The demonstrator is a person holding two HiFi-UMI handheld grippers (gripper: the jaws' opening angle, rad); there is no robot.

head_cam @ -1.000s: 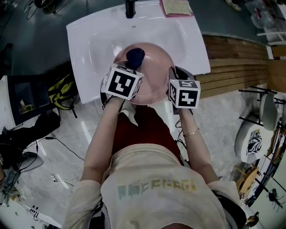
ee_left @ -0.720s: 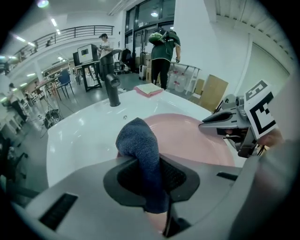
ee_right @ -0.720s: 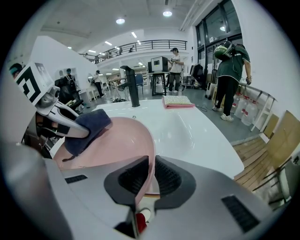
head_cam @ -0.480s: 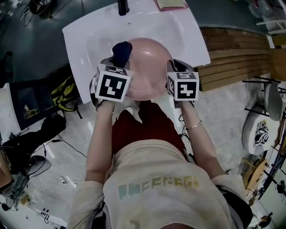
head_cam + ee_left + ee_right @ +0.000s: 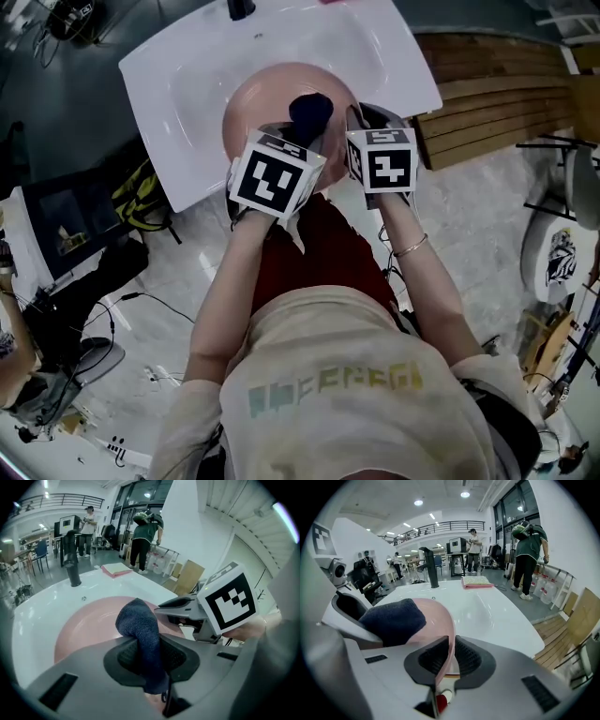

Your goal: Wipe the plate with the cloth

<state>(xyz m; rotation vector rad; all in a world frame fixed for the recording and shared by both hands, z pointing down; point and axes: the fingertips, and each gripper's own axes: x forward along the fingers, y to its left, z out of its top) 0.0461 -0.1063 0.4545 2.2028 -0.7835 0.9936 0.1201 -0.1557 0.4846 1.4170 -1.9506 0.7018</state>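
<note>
L claw (image 5: 151,660) clamps cloth (image 5: 138,620) over plate (image 5: 89,620), R claw (image 5: 449,660) clamps plate rim.

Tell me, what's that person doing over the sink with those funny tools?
The person is cleaning a pink plate over a white sink, with a tool in each hand. The right tool is clamped on the plate's rim and holds it up. The left tool is clamped on a dark blue cloth, and the cloth sits against the plate's inner face, near the side where the right tool grips. So the wiping is under way.
</note>
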